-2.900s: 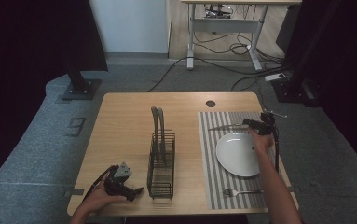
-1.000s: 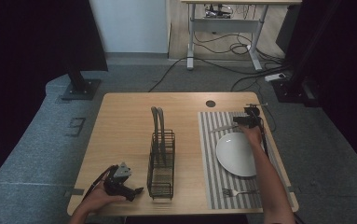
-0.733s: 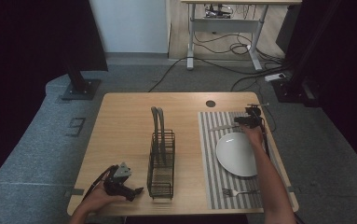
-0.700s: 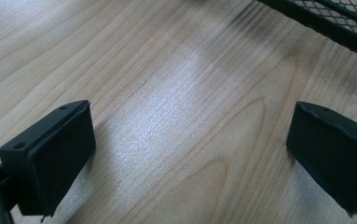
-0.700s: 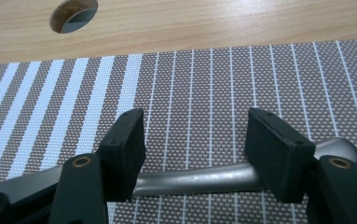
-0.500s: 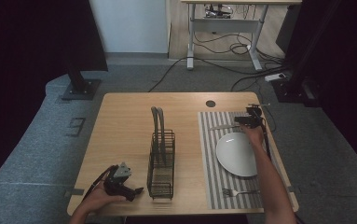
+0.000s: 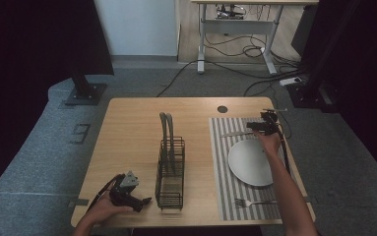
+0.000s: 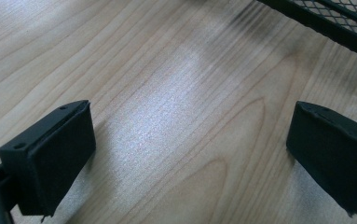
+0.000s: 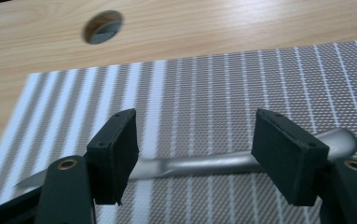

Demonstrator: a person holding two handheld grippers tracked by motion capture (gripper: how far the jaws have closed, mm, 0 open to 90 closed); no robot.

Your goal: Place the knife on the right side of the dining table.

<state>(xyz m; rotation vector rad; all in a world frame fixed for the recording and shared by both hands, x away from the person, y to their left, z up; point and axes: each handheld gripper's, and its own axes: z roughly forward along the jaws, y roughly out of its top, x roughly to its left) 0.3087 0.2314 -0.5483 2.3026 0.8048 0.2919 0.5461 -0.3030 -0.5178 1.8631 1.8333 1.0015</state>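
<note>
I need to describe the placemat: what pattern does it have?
Grey and white stripes on the placemat, clearest in the right gripper view.

You see a black wire rack (image 7: pixel 170 173) standing mid-table (image 7: pixel 127 128), two grey plates upright in its far end (image 7: pixel 165 129). A striped placemat (image 7: pixel 223 177) lies to its right with a round grey plate (image 7: pixel 249 162) on it. A fork (image 7: pixel 252 202) lies on the mat's near edge. A round hole (image 7: pixel 222 109) sits near the table's far edge. Cables trail across the floor behind (image 7: pixel 235 73).
</note>
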